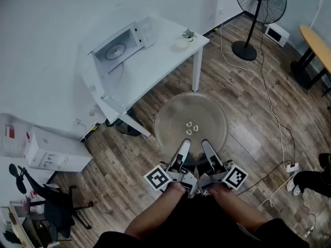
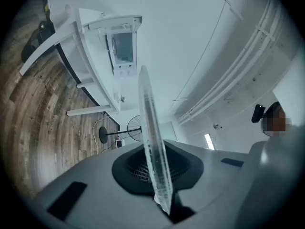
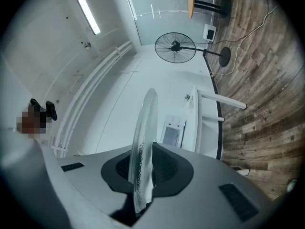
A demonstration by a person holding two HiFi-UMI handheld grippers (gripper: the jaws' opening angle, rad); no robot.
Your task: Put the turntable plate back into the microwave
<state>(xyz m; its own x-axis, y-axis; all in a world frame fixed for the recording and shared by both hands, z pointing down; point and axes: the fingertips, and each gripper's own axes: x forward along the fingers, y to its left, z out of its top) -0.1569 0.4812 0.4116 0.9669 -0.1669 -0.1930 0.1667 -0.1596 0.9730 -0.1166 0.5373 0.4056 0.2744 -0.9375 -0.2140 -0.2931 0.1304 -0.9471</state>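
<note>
My left tongs (image 1: 184,144) and right tongs (image 1: 207,145) are pale grey, black-padded; behind each sits a black-and-white marker cube (image 1: 157,178).

A clear, colourless glass turntable plate (image 1: 191,119) lets the brown wood-grain floor planks (image 1: 253,112) show through. The microwave (image 1: 124,44) and the table (image 1: 165,61) are white. Black-and-white square markers (image 1: 158,178) pattern the grey left gripper (image 1: 183,150) and right gripper (image 1: 208,149). The standing fan (image 1: 259,1) is black.

Microwave (image 1: 123,46): stood open, cavity mouth clear. Table (image 1: 160,56): bare strip before it; potted plant (image 1: 187,35) well to its right. Floor (image 1: 168,91) between turntable plate (image 1: 191,119) and table: lay open.
</note>
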